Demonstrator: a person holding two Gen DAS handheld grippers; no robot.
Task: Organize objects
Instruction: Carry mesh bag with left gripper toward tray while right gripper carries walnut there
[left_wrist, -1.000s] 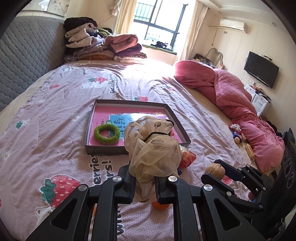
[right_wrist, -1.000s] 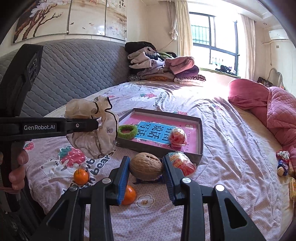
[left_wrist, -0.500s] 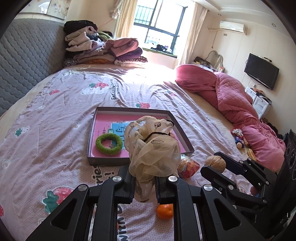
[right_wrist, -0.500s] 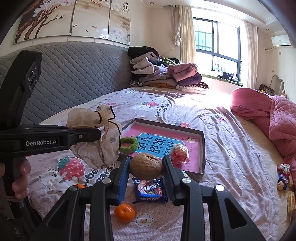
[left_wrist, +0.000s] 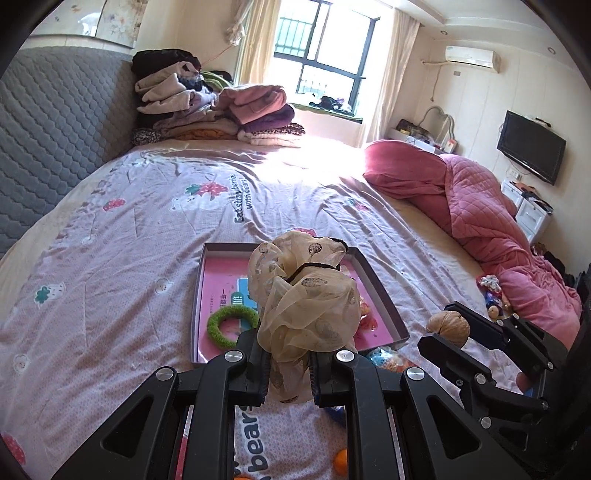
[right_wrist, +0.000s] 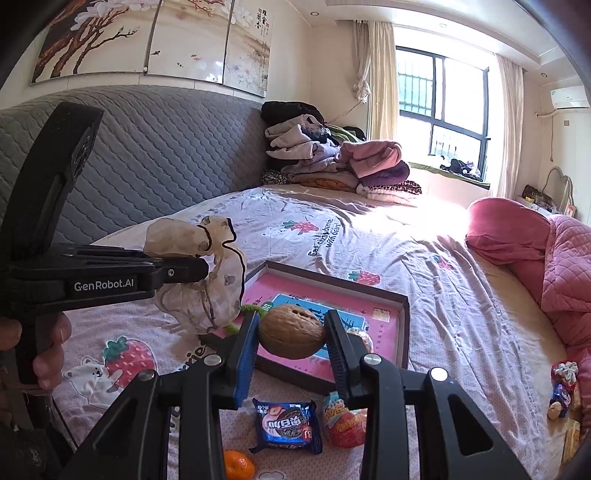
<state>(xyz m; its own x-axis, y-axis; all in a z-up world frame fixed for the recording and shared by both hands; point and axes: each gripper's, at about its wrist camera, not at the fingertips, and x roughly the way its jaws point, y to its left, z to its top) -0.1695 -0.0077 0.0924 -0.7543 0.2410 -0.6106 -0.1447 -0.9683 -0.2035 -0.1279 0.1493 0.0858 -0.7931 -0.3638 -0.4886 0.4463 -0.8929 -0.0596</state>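
The left gripper (left_wrist: 287, 373) points downward, its jaws clamped on a scarf (left_wrist: 304, 302) lifted clear of the bed. The right gripper (right_wrist: 291, 334) beside it tilts down less steeply, jaws pinching a walnut (right_wrist: 291, 331) held aloft. A hand (right_wrist: 48, 354) wraps the left gripper's handle
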